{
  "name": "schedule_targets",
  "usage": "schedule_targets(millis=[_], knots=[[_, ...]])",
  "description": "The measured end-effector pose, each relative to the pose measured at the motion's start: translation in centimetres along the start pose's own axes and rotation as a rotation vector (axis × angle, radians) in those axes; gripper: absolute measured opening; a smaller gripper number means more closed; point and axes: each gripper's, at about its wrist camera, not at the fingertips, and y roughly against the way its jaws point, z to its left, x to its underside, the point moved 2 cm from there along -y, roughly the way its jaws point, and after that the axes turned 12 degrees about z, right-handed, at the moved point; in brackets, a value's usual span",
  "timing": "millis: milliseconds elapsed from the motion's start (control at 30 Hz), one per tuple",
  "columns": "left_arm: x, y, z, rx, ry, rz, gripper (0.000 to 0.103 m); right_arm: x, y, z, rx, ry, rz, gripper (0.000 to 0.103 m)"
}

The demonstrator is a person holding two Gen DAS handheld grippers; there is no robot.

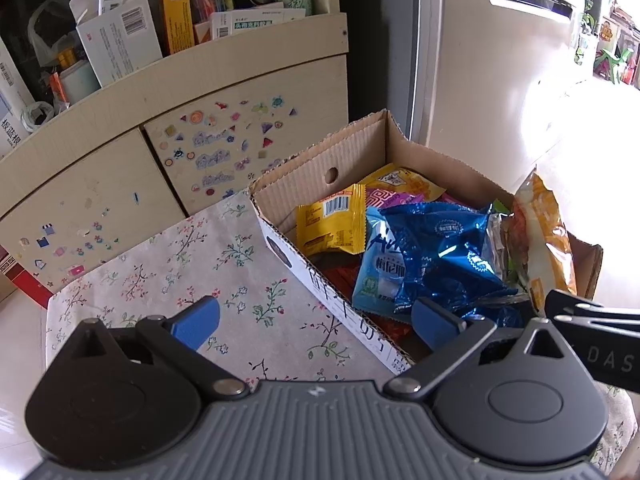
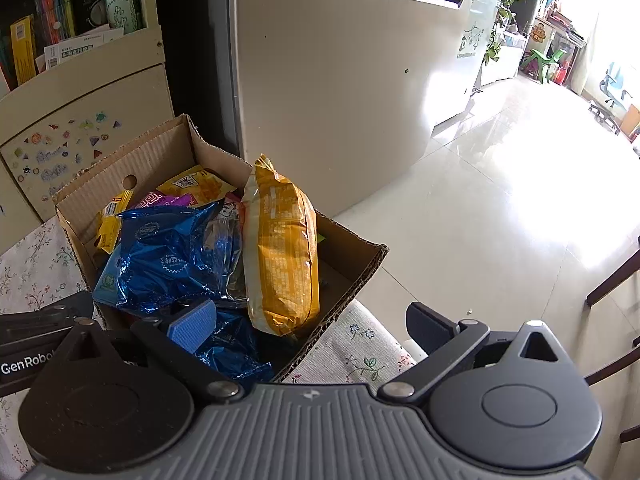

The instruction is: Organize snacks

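Note:
An open cardboard box sits on a floral tablecloth and holds several snack packs. Blue foil packs lie in the middle, with a small yellow pack at the far left. A tall orange bag stands upright at the right. My left gripper is open, straddling the box's near wall, empty. My right gripper is open over the box's near right corner, its left pad just above a blue pack, nothing held.
A beige cabinet covered in stickers stands behind the table, its shelf crowded with boxes. A pale refrigerator rises right behind the box. Shiny tiled floor stretches to the right, with dark wooden chair parts at the right edge.

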Motion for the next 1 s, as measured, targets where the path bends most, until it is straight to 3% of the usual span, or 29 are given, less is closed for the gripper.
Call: schedule_targets(millis=[1000], knots=[[0.22,-0.19,0.46,-0.008,0.020,0.024,0.100,0.14,-0.23,0.44,-0.008,0.007,0.008,0.103]])
